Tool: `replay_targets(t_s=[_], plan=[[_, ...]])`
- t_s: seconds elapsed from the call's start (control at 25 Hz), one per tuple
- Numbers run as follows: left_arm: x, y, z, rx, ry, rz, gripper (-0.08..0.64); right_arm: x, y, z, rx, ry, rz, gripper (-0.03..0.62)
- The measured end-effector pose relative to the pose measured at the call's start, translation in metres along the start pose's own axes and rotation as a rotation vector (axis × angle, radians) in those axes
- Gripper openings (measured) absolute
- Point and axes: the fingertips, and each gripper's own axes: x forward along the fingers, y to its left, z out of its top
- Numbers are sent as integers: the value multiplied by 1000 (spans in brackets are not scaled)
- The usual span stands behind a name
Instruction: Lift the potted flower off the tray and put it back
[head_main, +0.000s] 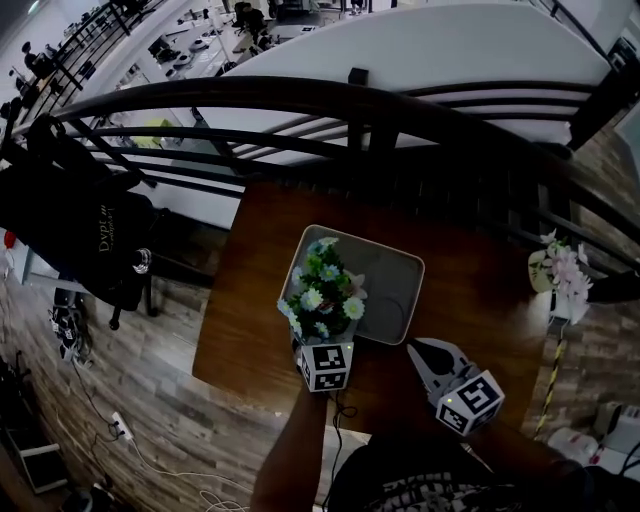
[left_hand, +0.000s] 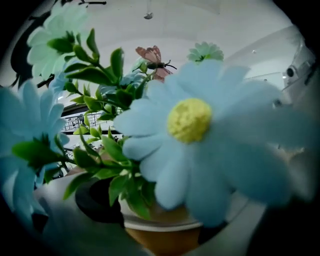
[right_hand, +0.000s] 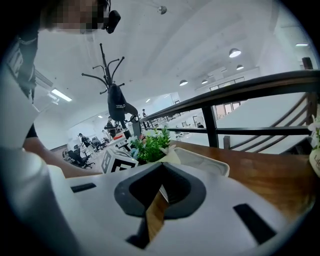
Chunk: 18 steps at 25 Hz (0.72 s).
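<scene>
The potted flower (head_main: 322, 293), white and blue daisies over green leaves in a brown pot with a white rim (left_hand: 165, 231), is at the near-left edge of the grey tray (head_main: 395, 275). My left gripper (head_main: 322, 338) reaches in from below with its marker cube (head_main: 327, 366) in view. It is shut on the pot, with a grey finger (left_hand: 60, 220) on either side. Whether the pot rests on the tray or hangs above it I cannot tell. My right gripper (head_main: 416, 349) stands shut and empty on the near right, beside the tray (right_hand: 210, 162). Its view shows the flower (right_hand: 152, 144).
The tray lies on a small brown wooden table (head_main: 250, 300). A white vase of pink flowers (head_main: 560, 275) stands at the table's right side. A dark railing (head_main: 350, 110) runs behind the table. A black coat (head_main: 70, 220) hangs on a rack at the left.
</scene>
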Motion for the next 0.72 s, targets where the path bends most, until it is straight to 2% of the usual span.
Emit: replay_targets(t_s=[0.12, 0.44, 0.72], plan=[[-28, 1, -4, -18, 2, 21, 468, -3, 15, 5, 3, -14, 10, -3], [-91, -1, -45, -59, 35, 71, 468, -16, 53, 6, -16, -30, 47, -3], [-117, -14, -81, -67, 60, 129, 468, -37, 68, 11, -63, -29, 72, -3]])
